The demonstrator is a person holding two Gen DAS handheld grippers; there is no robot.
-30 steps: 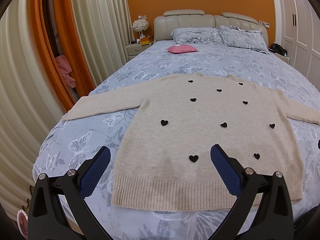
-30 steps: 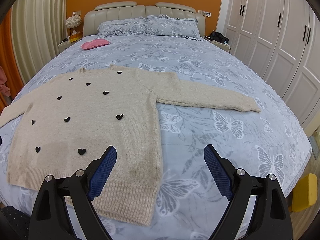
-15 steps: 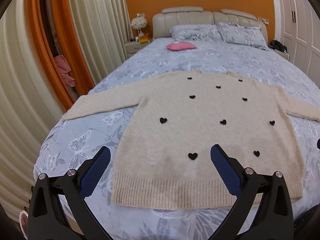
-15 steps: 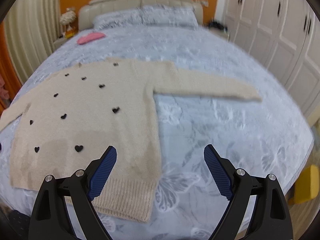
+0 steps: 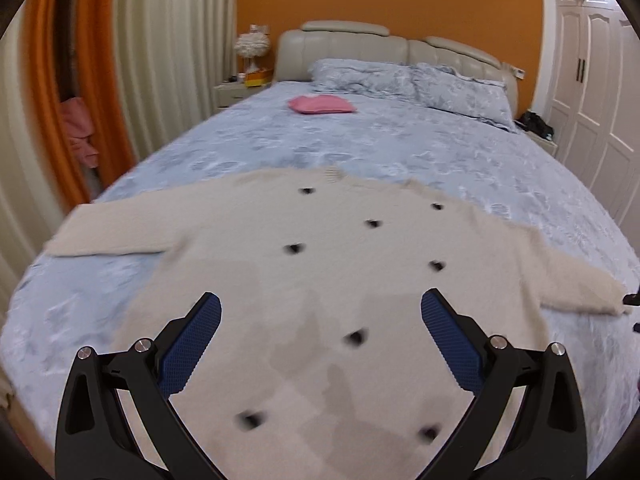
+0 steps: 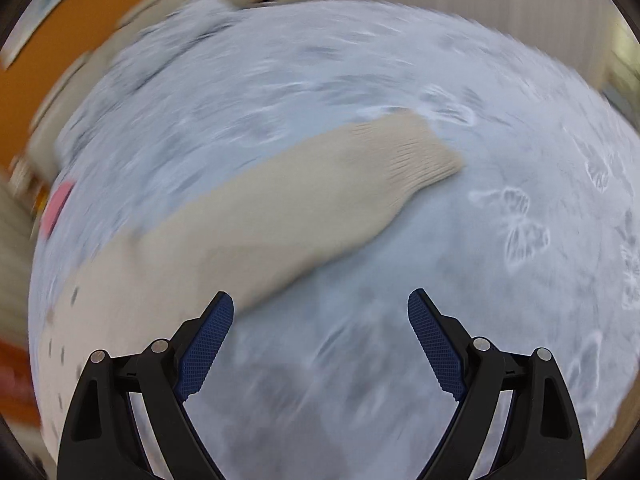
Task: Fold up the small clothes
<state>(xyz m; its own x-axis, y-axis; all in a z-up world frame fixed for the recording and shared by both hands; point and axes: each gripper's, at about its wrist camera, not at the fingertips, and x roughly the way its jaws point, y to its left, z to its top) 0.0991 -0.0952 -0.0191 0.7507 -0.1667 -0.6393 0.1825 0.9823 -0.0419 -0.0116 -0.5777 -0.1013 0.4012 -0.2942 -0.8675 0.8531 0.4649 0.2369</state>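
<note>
Beige sweater [image 5: 320, 280] flat on bed [image 5: 460, 152]

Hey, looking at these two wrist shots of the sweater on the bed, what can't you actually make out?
- Sweater hem: left wrist view, cut off at the bottom edge behind the left tool.
- Its black marks: left wrist view, shapes smeared by motion blur.
- Sweater body: right wrist view, blurred; only the sleeve cuff is clear, beyond the right tool.

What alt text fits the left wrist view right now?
A cream sweater with small dark hearts lies flat, sleeves spread, on a blue butterfly-print bed, slightly motion-blurred. The left gripper hovers over its lower body, jaws open and empty. A pink folded item lies near the pillows.
</note>
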